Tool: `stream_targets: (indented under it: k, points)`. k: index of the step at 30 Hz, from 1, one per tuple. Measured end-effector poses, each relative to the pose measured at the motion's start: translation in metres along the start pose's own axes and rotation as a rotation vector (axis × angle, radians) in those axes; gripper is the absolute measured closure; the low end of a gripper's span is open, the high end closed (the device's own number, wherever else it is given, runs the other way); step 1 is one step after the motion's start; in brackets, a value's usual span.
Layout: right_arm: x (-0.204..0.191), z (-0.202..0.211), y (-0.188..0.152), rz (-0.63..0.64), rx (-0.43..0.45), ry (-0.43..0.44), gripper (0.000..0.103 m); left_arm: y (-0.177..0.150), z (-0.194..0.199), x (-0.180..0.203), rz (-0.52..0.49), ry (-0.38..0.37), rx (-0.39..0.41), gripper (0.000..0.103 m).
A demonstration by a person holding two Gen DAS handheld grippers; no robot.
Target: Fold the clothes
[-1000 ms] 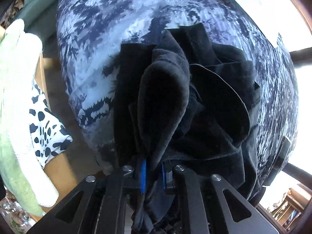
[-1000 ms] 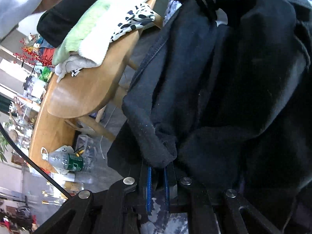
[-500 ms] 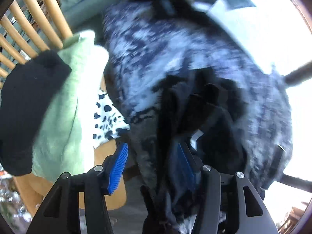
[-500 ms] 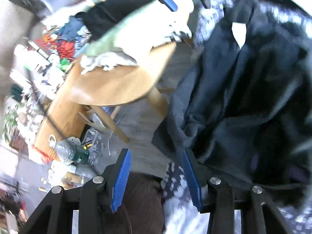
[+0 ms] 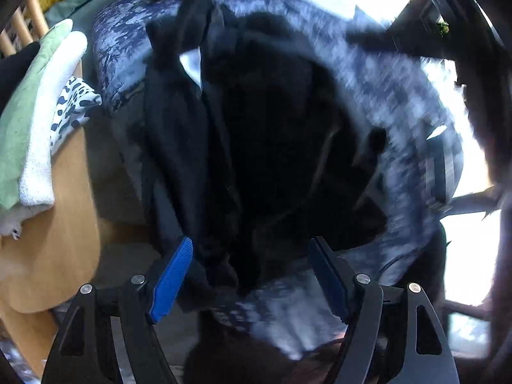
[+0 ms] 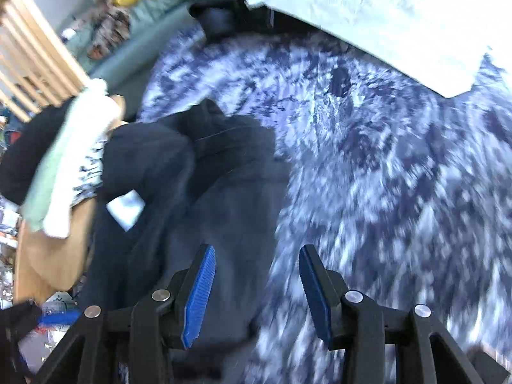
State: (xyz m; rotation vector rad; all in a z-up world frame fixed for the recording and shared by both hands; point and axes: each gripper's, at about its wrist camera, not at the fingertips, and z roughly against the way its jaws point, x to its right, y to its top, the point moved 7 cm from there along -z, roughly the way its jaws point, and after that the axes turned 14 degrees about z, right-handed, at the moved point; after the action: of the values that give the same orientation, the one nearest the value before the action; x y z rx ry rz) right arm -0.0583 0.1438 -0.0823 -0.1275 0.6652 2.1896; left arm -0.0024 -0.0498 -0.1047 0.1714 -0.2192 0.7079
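Observation:
A crumpled black garment (image 5: 272, 147) with a white label (image 5: 192, 64) lies on a blue-and-white patterned bedspread (image 5: 400, 102). My left gripper (image 5: 249, 275) is open just above the garment's near edge, blue pads (image 5: 169, 281) spread wide, nothing held. In the right wrist view the same black garment (image 6: 198, 198) lies at the bedspread's (image 6: 384, 176) left edge, label (image 6: 126, 209) showing. My right gripper (image 6: 256, 281) is open over the garment's right border, holding nothing. Both views are motion-blurred.
A wooden chair seat (image 5: 57, 240) at left carries a stack of folded clothes: green and white towels (image 5: 35, 121), a black-spotted white piece (image 5: 73, 108), a black item (image 6: 35, 150). Chair slats (image 6: 35, 67) rise behind. A pale sheet (image 6: 384, 16) lies on the bed's far side.
Both grippers were shut on the black garment a second ago; both have opened and released it. The garment dropped onto the bedspread, and both cameras pulled back and swung.

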Motion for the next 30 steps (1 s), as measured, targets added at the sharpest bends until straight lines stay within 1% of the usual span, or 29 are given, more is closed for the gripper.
stream_targets:
  k: [2,3,5,7,8,9,10,12,15,19,20,23,24,28,29,30]
  points:
    - [0.004,-0.020,0.010,-0.006,-0.036,0.041,0.057,0.002,-0.010,-0.004,-0.014,0.039,-0.006,0.027]
    - [0.006,-0.027,0.017,-0.013,-0.043,0.050,0.057,0.003,-0.015,-0.006,-0.022,0.058,-0.009,0.031]
    - [0.009,-0.038,0.026,-0.015,-0.058,0.048,0.057,0.006,-0.017,-0.009,-0.015,0.036,-0.017,0.035]
    - [0.011,-0.044,0.029,-0.036,-0.074,0.066,0.057,0.008,-0.020,-0.012,-0.018,0.034,-0.017,0.036]
    - [0.013,-0.049,0.031,-0.053,-0.087,0.080,0.057,0.009,-0.024,-0.015,-0.015,0.042,-0.024,0.043]
    - [0.015,-0.054,0.034,-0.068,-0.098,0.092,0.057,0.008,-0.026,-0.019,-0.006,0.055,-0.032,0.056]
    - [0.017,-0.052,0.035,-0.075,-0.089,0.092,0.068,0.007,-0.026,-0.021,0.009,0.039,-0.038,0.062]
    - [0.021,-0.050,0.039,-0.089,-0.071,0.091,0.094,0.006,-0.027,-0.025,0.038,0.008,-0.050,0.083]
    - [0.028,-0.045,0.044,-0.110,-0.043,0.090,0.096,0.002,-0.022,-0.029,0.059,-0.003,-0.042,0.088]
    - [0.037,-0.039,0.051,-0.137,-0.006,0.089,0.097,-0.002,-0.019,-0.039,0.114,-0.029,-0.049,0.089]
    - [0.039,-0.038,0.053,-0.144,0.003,0.088,0.101,-0.004,-0.019,-0.042,0.131,-0.035,-0.052,0.089]
    - [0.047,-0.034,0.058,-0.169,0.030,0.090,0.101,-0.007,-0.021,-0.051,0.188,-0.067,-0.061,0.089]
    - [0.057,-0.038,0.057,-0.211,0.025,0.116,0.101,-0.006,-0.020,-0.051,0.196,-0.072,-0.063,0.089]
    - [0.054,-0.048,0.051,-0.127,-0.010,0.055,0.100,-0.003,-0.016,-0.053,0.215,-0.083,-0.065,0.089]
    - [0.052,-0.043,0.054,-0.123,0.010,0.063,0.100,-0.003,-0.015,-0.055,0.227,-0.087,-0.060,0.088]
    - [0.055,-0.042,0.057,-0.147,0.013,0.070,0.100,-0.003,-0.013,-0.057,0.239,-0.090,-0.055,0.088]
